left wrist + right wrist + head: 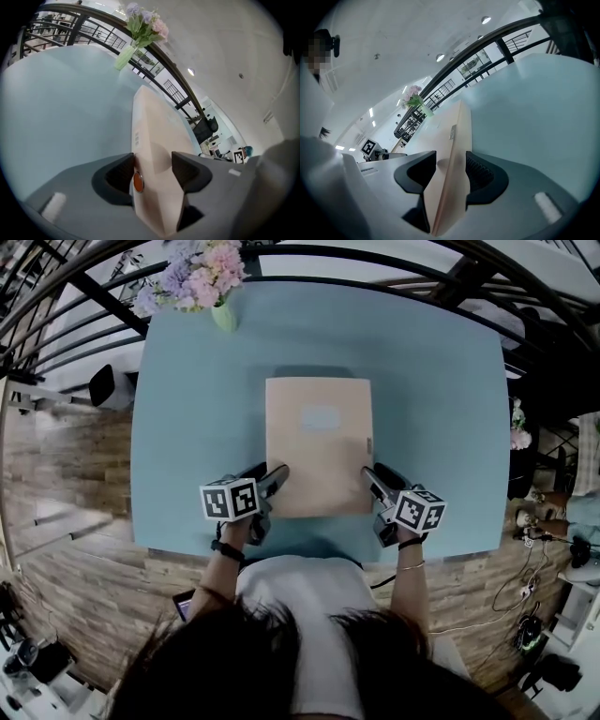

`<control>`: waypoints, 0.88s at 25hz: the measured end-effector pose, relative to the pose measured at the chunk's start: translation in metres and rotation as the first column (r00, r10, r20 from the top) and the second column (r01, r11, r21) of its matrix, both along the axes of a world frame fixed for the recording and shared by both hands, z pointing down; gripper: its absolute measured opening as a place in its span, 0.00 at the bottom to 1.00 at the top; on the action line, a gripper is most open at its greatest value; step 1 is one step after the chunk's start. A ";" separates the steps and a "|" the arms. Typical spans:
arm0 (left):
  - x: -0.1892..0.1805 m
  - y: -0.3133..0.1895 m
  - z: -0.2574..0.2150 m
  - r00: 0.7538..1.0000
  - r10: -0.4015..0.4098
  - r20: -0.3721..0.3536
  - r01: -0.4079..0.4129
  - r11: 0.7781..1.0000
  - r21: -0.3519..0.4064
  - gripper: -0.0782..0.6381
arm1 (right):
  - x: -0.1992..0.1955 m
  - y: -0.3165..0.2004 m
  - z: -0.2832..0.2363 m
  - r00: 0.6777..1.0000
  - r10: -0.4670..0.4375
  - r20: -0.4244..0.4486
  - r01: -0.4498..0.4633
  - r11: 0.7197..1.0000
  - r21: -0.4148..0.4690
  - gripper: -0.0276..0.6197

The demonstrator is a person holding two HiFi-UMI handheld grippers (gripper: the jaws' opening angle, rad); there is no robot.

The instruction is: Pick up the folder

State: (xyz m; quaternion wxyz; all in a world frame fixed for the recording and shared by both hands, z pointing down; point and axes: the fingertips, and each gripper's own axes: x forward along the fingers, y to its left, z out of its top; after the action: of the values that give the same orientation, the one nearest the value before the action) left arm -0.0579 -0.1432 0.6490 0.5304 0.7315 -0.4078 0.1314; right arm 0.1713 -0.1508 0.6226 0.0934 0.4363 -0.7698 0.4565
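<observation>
**A:** What is filling most of the head view?

**B:** A pale blue desk (187, 409) is standing on a wood-plank floor (66, 484). A black railing (84, 296) is curving round its far side.

**A:** Where is the folder lying?

**B:** The beige folder (319, 446) is lying flat in the middle of the desk with its short edge toward the person. Each of its two near corners is sitting in a gripper.

**A:** How is the left one standing?

**B:** The left hand-held gripper (152, 157) is standing with its jaws spread wide. The folder's near left corner is sitting between them, and they are not pinching it.

**A:** And the right?

**B:** The right hand-held gripper (451, 154) is holding its jaws parted too, though less widely. The folder's right edge is running between them and resting against the ribbed pad of the outer jaw. The inner jaw is not clamping down on it.

**A:** Anything smaller?

**B:** A green vase (223, 315) of pink and lilac flowers (192, 277) is standing at the desk's far left corner, well apart from the folder. A pale label (320, 417) is showing on the folder's cover. A small orange stud (138, 182) is showing where the left gripper's outer jaw meets the folder's edge. I cannot tell which of the two it belongs to.
</observation>
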 end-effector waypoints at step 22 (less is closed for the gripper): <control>-0.007 0.006 0.008 0.965 -0.093 -0.243 0.084 0.995 -0.050 0.52 | -0.022 0.013 0.020 0.930 -0.125 0.346 0.213 0.950 -0.229 0.50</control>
State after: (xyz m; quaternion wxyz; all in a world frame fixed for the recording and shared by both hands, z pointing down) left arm -0.0649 -0.1374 0.6570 0.5964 0.7126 -0.3687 0.0241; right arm 0.1495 -0.1376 0.6422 0.0606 0.2700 -0.7422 0.6105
